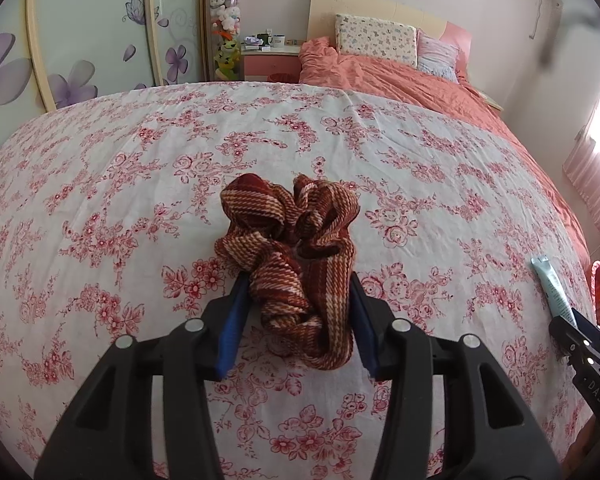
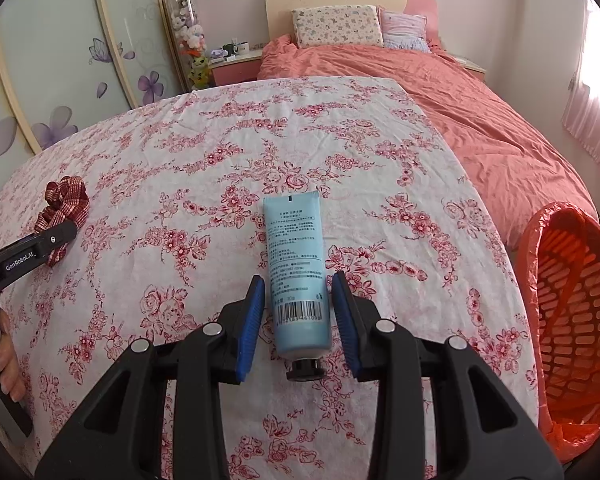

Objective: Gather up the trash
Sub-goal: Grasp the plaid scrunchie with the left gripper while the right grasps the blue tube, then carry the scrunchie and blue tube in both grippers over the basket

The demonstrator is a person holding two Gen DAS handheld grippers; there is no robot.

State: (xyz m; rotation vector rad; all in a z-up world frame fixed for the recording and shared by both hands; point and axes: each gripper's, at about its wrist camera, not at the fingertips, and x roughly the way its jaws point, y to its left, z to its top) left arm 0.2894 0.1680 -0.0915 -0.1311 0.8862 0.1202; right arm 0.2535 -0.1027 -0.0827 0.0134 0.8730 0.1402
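Left gripper (image 1: 296, 292): blue-padded fingers straddle the near half of the scrunchie; the right pad touches the fabric and the left pad sits at its edge, but whether they pinch it cannot be told.
Scrunchie (image 1: 290, 248): red-brown and cream striped fabric, bunched, lying on the tablecloth near the table's left edge as seen in the right wrist view.
Right gripper (image 2: 298, 300): fingers spread, one on either side of the tube's lower body, with a slim gap of cloth visible at each pad; released.
Tube (image 2: 296, 264): pale blue squeeze tube with black cap toward the camera, barcode side up, crimped end pointing away; it lies flat toward the table's right edge.
Tablecloth (image 2: 204, 152): white with red floral print, covering the whole table top.
Waste basket (image 2: 572, 308): orange slatted basket with an orange liner, just beyond the table's right edge, tilted mouth facing the table.
Bed (image 2: 460, 92): behind the table's far edge, salmon duvet, two pillows at the headboard.
Nightstand (image 2: 236, 64): left of the bed, carrying mugs.
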